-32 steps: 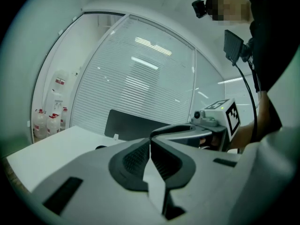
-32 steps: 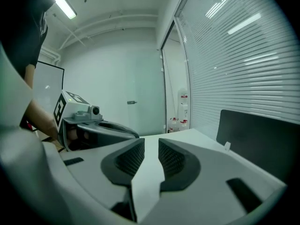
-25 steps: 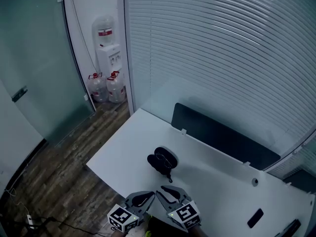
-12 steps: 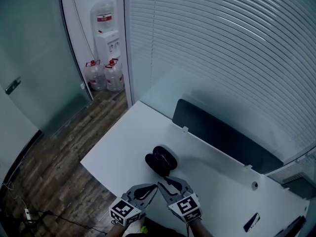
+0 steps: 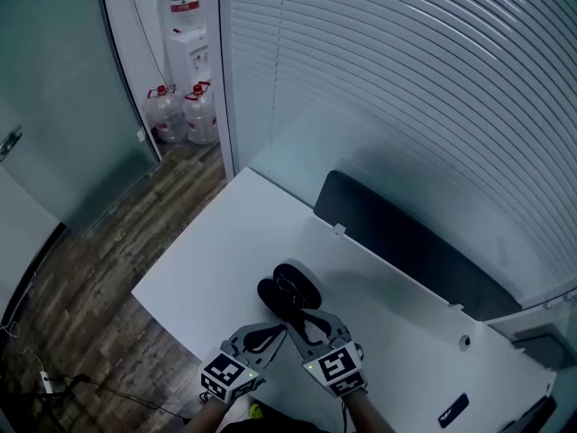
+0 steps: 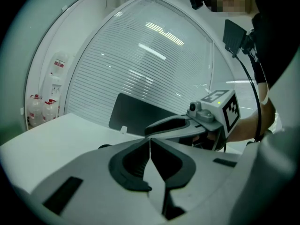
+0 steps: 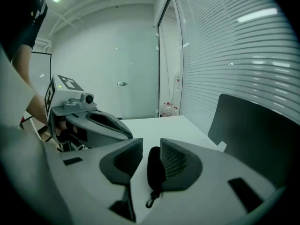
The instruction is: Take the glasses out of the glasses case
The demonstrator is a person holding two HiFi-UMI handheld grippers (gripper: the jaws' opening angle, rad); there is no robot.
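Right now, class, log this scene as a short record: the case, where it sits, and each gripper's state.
Object: black glasses case, looks closed
Support: white table
Left gripper: jaws together, nothing held
Right gripper: jaws opening, case between them, pads not pressing on it
Glasses: not visible

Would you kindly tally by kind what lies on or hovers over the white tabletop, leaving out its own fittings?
Glasses case: 1
Hand-held grippers: 2 (left hand-held gripper, shut; right hand-held gripper, jaws opening with the glasses case between them)
Flat black object at the head view's lower right: 1
Total: 4
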